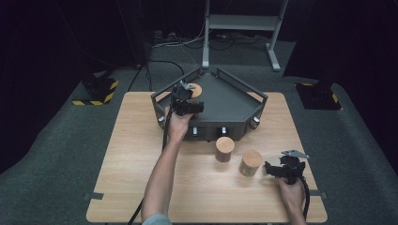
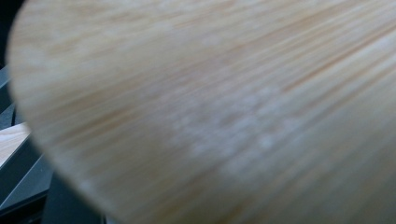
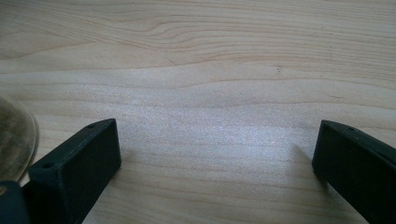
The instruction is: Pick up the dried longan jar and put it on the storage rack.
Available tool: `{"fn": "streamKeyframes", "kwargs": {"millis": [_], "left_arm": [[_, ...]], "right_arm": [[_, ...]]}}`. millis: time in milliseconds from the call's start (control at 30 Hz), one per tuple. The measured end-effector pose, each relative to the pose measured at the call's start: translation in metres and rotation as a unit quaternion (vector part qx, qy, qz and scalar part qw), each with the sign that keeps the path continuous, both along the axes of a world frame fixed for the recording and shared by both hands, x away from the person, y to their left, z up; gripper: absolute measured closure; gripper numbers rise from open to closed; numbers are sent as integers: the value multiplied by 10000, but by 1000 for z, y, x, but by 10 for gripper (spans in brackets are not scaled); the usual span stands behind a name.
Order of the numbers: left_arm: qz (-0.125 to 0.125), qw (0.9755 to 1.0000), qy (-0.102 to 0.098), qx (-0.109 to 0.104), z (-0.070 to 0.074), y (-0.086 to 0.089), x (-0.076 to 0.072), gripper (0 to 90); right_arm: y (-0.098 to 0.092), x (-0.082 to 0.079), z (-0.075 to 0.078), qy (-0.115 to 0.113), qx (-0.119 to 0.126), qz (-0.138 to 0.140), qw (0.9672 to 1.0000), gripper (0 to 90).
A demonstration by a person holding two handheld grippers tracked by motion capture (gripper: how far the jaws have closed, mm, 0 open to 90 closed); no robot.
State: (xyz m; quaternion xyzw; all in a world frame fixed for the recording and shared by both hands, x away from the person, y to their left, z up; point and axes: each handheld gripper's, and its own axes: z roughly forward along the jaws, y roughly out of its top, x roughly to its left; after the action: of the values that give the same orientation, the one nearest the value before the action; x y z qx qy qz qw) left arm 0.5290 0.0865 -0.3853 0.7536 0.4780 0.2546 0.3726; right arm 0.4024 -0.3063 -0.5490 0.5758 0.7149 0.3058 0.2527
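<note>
A dark grey angular tray (image 1: 225, 101) stands at the back of the wooden table (image 1: 141, 154). At its back left corner, a jar with a round wooden lid (image 1: 196, 89) sits inside the tray. My left gripper (image 1: 189, 95) is right against that jar. The lid (image 2: 224, 107) is blurred and very close in the left gripper view, hiding the jaws. Two more wooden-lidded jars stand on the table in front of the tray, one (image 1: 225, 148) central, the other (image 1: 250, 162) to its right. My right gripper (image 1: 270, 168) is open just right of that jar, its jaws wide over bare wood (image 3: 215, 154).
The glass edge of the nearer jar (image 3: 14, 135) shows beside the right gripper's jaw. Behind the table stand a metal frame (image 1: 244, 21), floor cables and yellow-black striped bases (image 1: 96, 91). Open tabletop lies left of the person's forearm.
</note>
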Motion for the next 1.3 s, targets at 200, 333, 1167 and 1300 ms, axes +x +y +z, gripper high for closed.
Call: {"fn": "streamKeyframes", "kwargs": {"millis": [200,333,1167,1300], "left_arm": [[111,9999,49,37,1,3,-4,100],[116,9999,-8,117,7,6,-11,64],[18,9999,-64,-75,12,33,-46,53],[5,9999,-66,-93,11,34,-49,54]], "right_arm": [[0,0,0,-2,0,2,10000,5],[0,0,0,-1,3,3,10000,5],[0,0,0,1,13,0,10000,5],[0,0,0,0,12,0,10000,5]]}}
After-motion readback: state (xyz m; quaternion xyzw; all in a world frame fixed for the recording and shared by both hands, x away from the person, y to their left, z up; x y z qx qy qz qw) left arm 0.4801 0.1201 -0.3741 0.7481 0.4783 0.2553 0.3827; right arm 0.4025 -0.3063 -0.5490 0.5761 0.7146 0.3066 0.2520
